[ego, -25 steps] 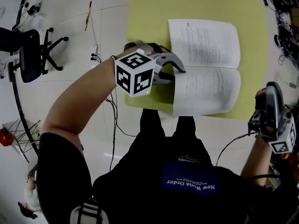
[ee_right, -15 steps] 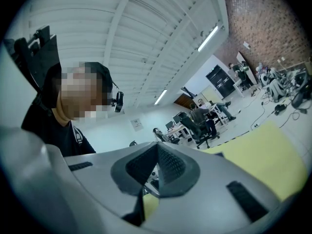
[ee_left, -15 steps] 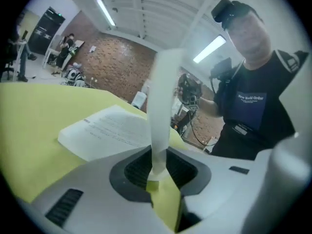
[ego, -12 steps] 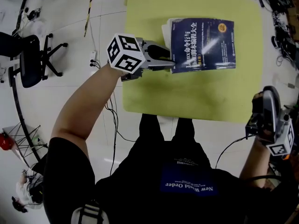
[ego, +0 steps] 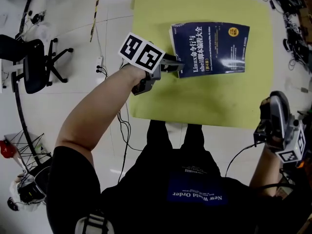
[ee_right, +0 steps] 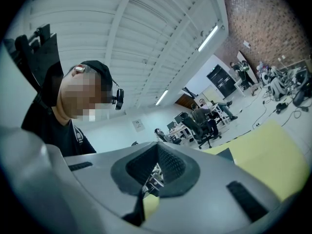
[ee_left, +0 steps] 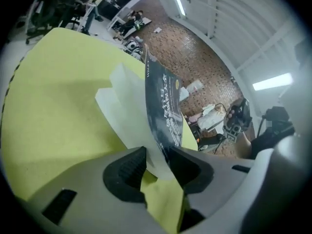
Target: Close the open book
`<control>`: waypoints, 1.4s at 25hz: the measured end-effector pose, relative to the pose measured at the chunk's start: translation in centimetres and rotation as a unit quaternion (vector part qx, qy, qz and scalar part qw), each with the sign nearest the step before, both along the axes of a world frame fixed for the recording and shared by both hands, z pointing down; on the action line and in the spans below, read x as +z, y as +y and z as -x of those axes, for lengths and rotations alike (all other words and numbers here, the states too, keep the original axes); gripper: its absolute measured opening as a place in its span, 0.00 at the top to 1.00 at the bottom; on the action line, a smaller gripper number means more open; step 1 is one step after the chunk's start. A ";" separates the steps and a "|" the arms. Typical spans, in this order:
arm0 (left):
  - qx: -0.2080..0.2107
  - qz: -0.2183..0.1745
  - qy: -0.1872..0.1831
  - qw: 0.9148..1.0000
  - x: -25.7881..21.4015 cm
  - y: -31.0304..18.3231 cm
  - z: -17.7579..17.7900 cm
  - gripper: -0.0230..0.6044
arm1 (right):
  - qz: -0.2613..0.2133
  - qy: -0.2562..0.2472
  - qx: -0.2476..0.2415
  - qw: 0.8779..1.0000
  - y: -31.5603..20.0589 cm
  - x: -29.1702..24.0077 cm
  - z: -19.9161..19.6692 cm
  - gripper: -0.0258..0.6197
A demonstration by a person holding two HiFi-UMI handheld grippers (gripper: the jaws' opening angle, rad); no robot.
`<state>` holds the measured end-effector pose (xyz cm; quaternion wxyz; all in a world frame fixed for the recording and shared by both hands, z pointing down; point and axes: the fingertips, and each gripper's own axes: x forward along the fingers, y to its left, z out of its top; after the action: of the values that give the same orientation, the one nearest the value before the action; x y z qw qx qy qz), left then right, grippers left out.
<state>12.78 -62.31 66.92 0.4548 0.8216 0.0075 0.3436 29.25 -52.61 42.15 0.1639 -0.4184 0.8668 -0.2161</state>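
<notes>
The book (ego: 210,43) lies shut on the yellow table (ego: 204,101) with its blue cover up, so the closing itself looks done. The left gripper (ego: 176,65) is at the book's left corner, and its jaws have just been opening. The cover edge and a few pages are between them, loose rather than pinched as far as I can tell, so what's left is to draw clear. The right gripper (ee_right: 156,149) hangs well off to the side, jaws together on nothing.

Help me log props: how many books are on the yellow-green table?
1. The dark blue book lies closed, cover up, on the yellow-green table, in front of the person. No other shows; none seems hidden.
</notes>
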 end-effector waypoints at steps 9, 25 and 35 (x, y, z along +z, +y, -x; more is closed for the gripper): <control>-0.107 -0.047 0.002 0.993 -0.2 -1.0 3.4 0.75 | -0.011 0.013 0.007 1.000 2.0 -0.7 1.3 0.98; -0.213 -0.265 0.296 0.893 -27.4 4.0 9.6 0.75 | -0.047 0.101 0.057 0.992 4.1 -11.3 1.7 0.98; -0.199 -0.421 0.366 0.806 -42.7 13.0 14.1 0.95 | -0.096 0.145 0.073 0.982 7.4 -19.3 4.4 0.98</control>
<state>-1.32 -49.26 24.22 0.0866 0.9807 -0.1354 -0.1115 24.87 -45.19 22.88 0.0908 -0.4897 0.8653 -0.0565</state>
